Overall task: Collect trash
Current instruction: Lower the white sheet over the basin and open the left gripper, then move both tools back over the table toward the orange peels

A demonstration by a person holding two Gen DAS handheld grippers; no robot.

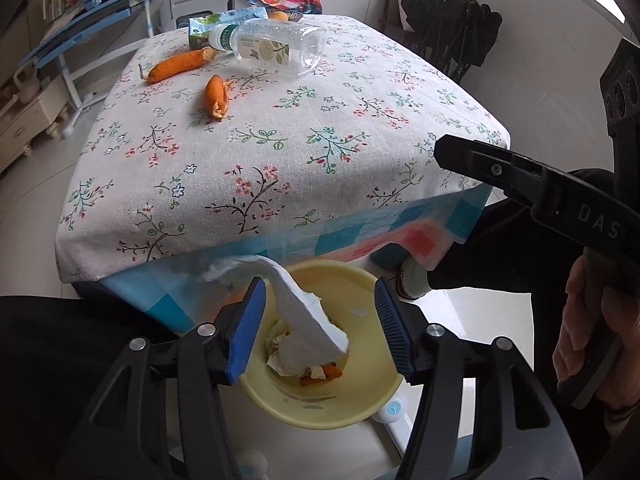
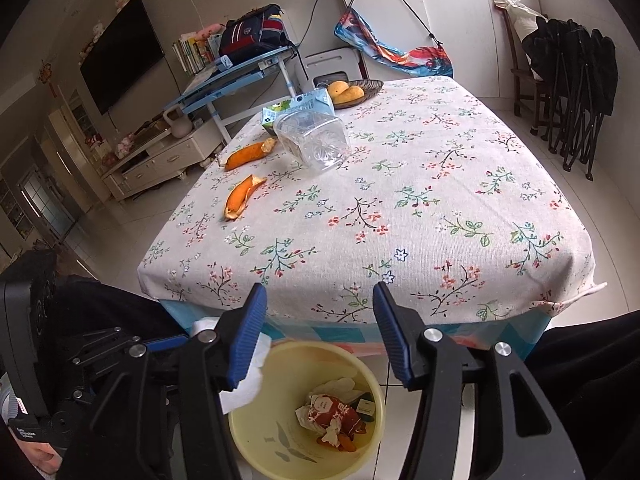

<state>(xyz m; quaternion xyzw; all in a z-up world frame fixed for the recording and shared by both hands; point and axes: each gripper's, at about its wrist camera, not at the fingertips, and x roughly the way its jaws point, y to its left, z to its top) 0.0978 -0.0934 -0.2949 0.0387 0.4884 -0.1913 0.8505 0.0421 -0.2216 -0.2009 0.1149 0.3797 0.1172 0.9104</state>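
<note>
Currently, your left claw (image 1: pixel 320 328) is released above the yellow bin (image 1: pixel 312 408); a white tissue (image 1: pixel 304 304) hangs between its pads, touching the left pad (image 1: pixel 246 330) and trailing into the bin. Your right claw (image 2: pixel 320 336) is likewise released and empty, over the bin's rim at the table (image 2: pixel 400 216) edge. Two orange peels (image 2: pixel 240 200), a plastic bottle (image 2: pixel 316 140) and a carton (image 2: pixel 300 106) lie on the table.

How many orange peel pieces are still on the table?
2. One peel lies beside the empty bottle near the far left edge; the other peel lies nearer, alone on the cloth. More may hide behind the bottle or carton.
</note>
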